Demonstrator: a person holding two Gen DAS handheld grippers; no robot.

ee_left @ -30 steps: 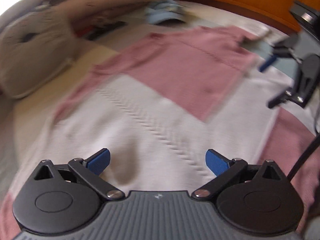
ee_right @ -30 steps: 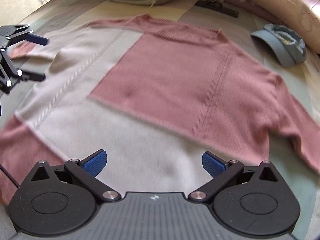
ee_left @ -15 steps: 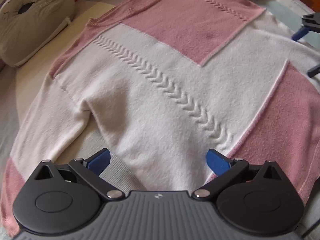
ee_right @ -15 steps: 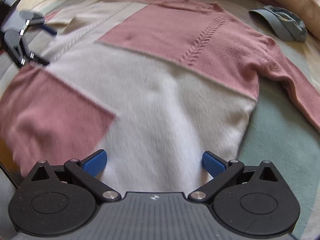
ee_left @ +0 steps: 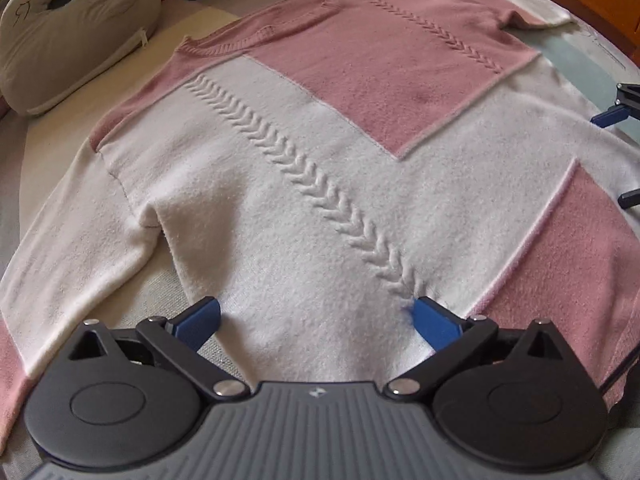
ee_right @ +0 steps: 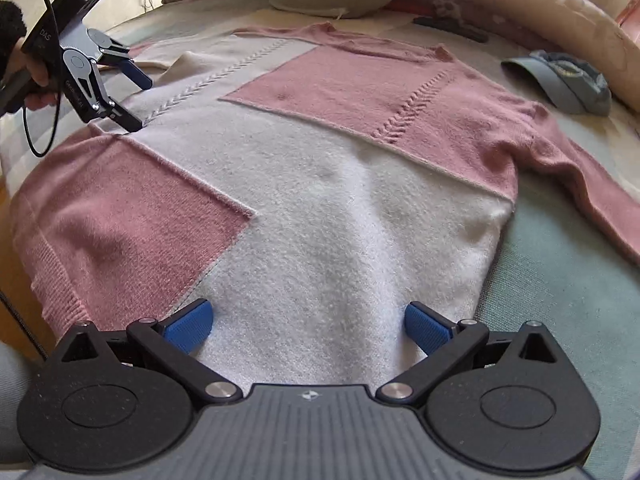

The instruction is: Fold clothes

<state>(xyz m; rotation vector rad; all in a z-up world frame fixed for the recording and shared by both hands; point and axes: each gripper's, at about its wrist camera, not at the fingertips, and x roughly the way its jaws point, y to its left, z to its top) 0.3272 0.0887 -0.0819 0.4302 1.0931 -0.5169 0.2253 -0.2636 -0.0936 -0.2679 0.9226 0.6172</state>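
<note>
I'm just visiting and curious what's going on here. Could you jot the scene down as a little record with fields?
garment: pink and white sweater, spread flat, unfolded
surface: bed
left tool: open, at the hem's white corner
right tool: open, over the hem's other side
sleeves: both spread out sideways
nearby: blue cap, beige cushion
folding: not started

Each gripper comprises a ribbed grey body, black disc housings, silver pivot screws, blue ribbed fingertips and black cable.
</note>
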